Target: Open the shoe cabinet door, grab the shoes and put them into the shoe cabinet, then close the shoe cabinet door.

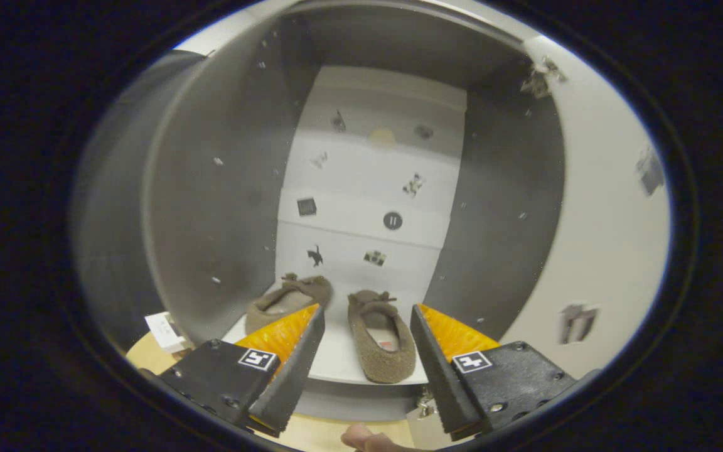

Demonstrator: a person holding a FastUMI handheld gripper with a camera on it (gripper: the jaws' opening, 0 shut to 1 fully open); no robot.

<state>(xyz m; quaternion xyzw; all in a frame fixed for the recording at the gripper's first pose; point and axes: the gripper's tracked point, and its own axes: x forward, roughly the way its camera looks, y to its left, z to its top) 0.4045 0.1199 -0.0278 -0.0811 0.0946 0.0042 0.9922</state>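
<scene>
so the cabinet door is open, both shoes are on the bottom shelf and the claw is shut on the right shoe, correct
Not quite. In the gripper view the claw is open, its fingers apart with the right shoe between them and neither finger pressing on it. The rest holds: the door is open, and the left shoe sits on the bottom shelf too.

Both slippers (379,342) look fuzzy, a rough felt-like cloth with small bows. The shoe cabinet (211,207) has smooth matt laminate walls and shelf; the floor (311,433) below looks like pale wood.
</scene>
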